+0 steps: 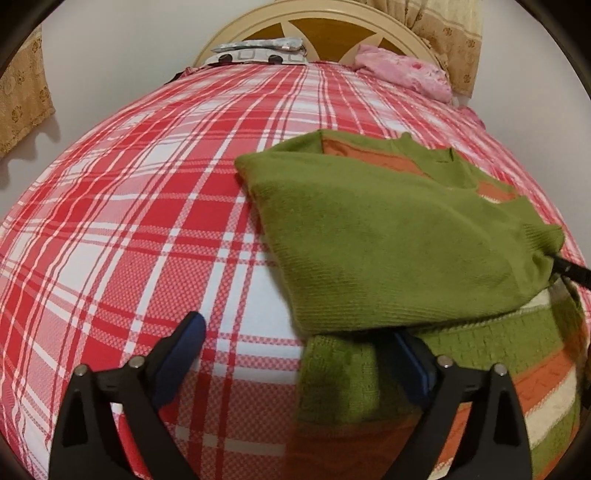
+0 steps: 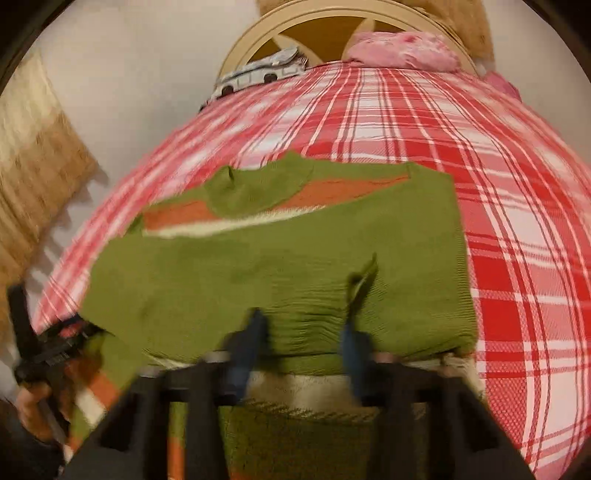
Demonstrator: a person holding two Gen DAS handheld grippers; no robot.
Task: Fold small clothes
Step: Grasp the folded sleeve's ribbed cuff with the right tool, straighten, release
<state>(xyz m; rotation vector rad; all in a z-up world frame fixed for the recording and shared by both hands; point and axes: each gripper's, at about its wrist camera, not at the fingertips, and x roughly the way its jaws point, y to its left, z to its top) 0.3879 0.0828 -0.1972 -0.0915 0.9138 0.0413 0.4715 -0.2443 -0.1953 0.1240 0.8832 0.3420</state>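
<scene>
On the checked bed: sweater part folded, one grip on

Near the foot of the red-and-white bed [image 1: 147, 221] lies the green sweater [image 1: 388, 240], right of the middle in the left wrist view, with a plain green panel doubled over the body striped in orange and cream. Points collar-first toward the headboard [image 1: 321, 22]. Runs lengthwise from the near edge up the bed, the striped lower part hanging closest to the cameras.

Left gripper [image 1: 299, 330]: spread wide and holding nothing. One blue pad over bare sheet, the other just at the sweater's near edge.

Right gripper [image 2: 304, 325]: drawn in narrow, with a wrinkled ridge of the knit gathered between the fingers. Blurred, so hard to see the pads pressing. Yet the doubled panel's corner stands lifted at that tip in the left wrist view – reads as a hold on the fabric.

Probably soft, light and limp. Likely to sag and stretch rather than keep a crease, and to cling to the sheet when dragged. Best taken at the ribbed edges or at a fold's corner, both layers pinched together, one grip at each end of the edge so the span stays taut. Best kept low while carried over, then smoothed flat
</scene>
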